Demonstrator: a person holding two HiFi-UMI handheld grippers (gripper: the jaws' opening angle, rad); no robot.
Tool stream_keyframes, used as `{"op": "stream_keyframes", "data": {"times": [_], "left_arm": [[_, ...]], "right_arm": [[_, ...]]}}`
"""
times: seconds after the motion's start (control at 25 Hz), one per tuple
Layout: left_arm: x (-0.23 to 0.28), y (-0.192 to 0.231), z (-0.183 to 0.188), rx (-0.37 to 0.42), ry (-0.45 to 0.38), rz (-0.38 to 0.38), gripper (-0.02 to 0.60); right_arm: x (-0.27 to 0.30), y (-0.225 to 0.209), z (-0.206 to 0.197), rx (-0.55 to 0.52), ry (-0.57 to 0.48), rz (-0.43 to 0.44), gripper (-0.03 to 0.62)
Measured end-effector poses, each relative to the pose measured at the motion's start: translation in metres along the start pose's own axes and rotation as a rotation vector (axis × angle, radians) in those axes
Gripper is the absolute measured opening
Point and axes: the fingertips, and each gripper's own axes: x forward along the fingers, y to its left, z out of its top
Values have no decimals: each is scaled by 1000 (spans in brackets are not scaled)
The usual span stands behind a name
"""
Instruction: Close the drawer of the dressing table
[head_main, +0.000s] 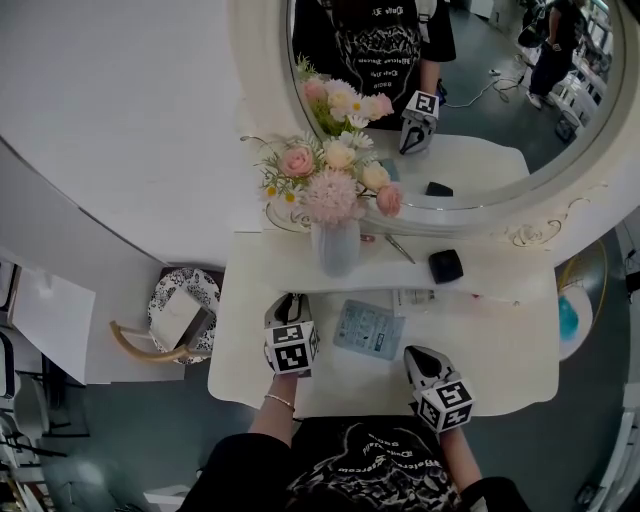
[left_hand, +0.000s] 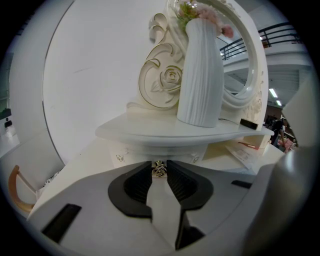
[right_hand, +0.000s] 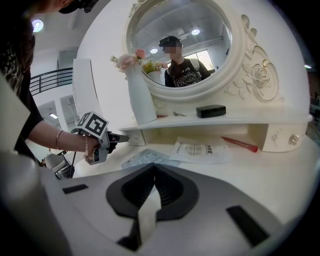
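So the big white dressing table with the oval mirror has a raised shelf along the back. The small white drawer sits tucked under the left end of that shelf, roughly below the ribbed white vase. I honestly can't tell how far out it's pulled, since the gripper body covers most of its front.

The left gripper is right on it. Its jaws are about half closed and pinch the drawer's tiny metal knob between the tips. The drawer is dead ahead of that gripper, and its slide axis runs from the person back toward the mirror, pretty much in line with the jaws. My guess is the closing move is just a straight push forward along that line, no sideways steering.

The right gripper is well apart from the drawer, over the bare tabletop on the person's right. Its jaws are pressed together with nothing in them. Left is clearly the nearer one for this job.
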Motion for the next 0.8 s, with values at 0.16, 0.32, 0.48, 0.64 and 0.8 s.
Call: {"op": "stream_keyframes", "data": {"times": [0.16,0.32,0.48,0.64,0.8], "left_arm": [[1,0,0,2,1,1,104],[3,0,2,-3,-4,5,104],[3,0,2,-6,-5,6,104],[4,0,1,-12,-8,7,104],[3,-1,2,-16,-11,10,104]], "right_arm": [[0,1,0,-4,-1,4,11],[0,1,0,0,-4,1,11],[1,1,0,-4,-1,5,11],[2,3,-1,-12,4,13,11],[1,2,0,-12,1,11,11]]}}
